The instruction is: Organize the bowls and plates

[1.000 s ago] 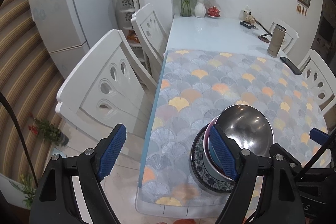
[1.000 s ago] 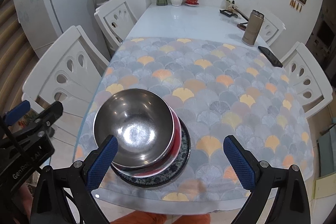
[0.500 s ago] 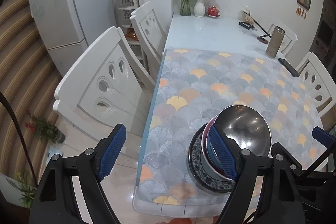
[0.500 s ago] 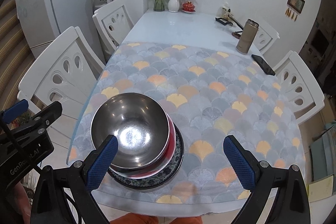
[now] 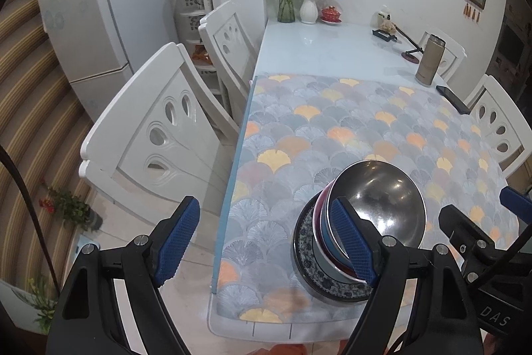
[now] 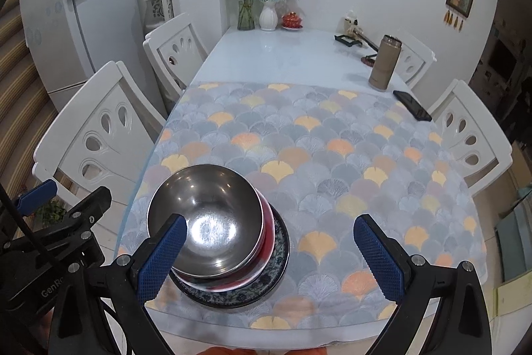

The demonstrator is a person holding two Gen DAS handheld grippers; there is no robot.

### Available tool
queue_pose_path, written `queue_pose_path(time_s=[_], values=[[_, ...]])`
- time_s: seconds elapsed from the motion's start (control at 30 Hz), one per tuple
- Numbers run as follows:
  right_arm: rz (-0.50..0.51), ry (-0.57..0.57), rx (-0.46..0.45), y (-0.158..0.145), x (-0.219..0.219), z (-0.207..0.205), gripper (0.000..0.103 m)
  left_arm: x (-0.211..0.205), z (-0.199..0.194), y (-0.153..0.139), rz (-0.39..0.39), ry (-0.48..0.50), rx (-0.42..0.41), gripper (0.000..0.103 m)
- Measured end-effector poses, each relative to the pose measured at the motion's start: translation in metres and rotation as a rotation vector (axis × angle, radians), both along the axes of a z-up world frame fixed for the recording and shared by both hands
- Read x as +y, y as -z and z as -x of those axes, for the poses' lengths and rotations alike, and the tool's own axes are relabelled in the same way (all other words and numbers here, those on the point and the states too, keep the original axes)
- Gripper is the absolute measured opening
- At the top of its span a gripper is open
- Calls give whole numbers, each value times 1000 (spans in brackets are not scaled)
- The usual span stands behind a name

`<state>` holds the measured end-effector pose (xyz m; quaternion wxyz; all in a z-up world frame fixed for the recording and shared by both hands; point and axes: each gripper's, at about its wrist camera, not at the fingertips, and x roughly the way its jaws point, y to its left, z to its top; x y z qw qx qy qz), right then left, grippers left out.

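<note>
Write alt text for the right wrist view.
A steel bowl tops a red bowl on a patterned plate, stacked near the table's front left edge. The open right gripper frames them, holding nothing.

glossy metal bowl, glazed patterned plate

Both grippers have black frames with silver screws, black cables and blue cross-hatched fingers.

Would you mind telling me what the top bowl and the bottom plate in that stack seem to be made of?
Top bowl: looks like polished stainless steel; its grey inside mirrors a bright glare. Bottom plate: probably glazed ceramic; its glossy dark rim carries a blue-and-white floral pattern, though melamine can't be ruled out.
</note>
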<state>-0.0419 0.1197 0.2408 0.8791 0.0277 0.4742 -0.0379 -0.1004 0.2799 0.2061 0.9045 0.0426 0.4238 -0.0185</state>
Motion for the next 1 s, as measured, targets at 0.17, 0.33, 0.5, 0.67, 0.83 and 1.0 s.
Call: queue_pose_path(time_s=[0.17,0.33,0.5,0.67,0.83,1.0], values=[[-17,2,15,3,-3,-3,100,-1,1,0,1,3,3,80],[-18,0,18,4,-4,-3,100,1,-1,2,6,0,9,80],[-31,3,33,8,-5,-6,100,1,-3,4,9,0,22,80],[-36,4,36,9,-3,-7,100,3,-3,2,7,0,18,80],[-61,3,46,13,-4,-8,100,3,-3,2,8,-1,21,80],[-81,7,59,16,-4,-9,100,2,-4,3,7,3,26,80]])
